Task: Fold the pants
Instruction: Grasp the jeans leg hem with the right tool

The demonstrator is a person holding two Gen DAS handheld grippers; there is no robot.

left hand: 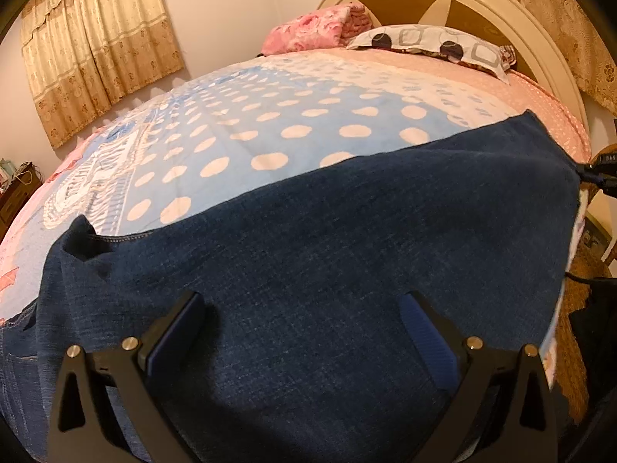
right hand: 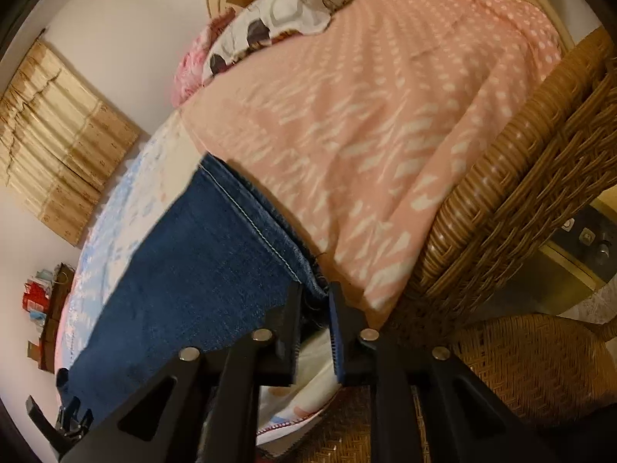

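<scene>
Dark blue denim pants (left hand: pixel 308 254) lie spread flat across the bed, one stitched hem (right hand: pixel 246 212) towards the pillows. My left gripper (left hand: pixel 304 301) hovers low over the middle of the denim, open, with only flat cloth showing between its fingers (left hand: pixel 193 308). My right gripper (right hand: pixel 315 295) is at the near corner of that hem by the bed's edge. Its jaws stand narrow, with the frayed hem corner (right hand: pixel 314 277) pinched between the tips. In the left wrist view the right gripper (left hand: pixel 601 171) shows small at the pants' far right edge.
The bed carries a blue polka-dot blanket (left hand: pixel 239 131) and a pink dotted cover (right hand: pixel 366 115), with pillows (left hand: pixel 432 44) against the cream headboard (left hand: pixel 540 23). A wicker chair (right hand: pixel 520 200) stands tight against the bed's side by my right gripper. Curtains (left hand: pixel 96 46) hang on the far wall.
</scene>
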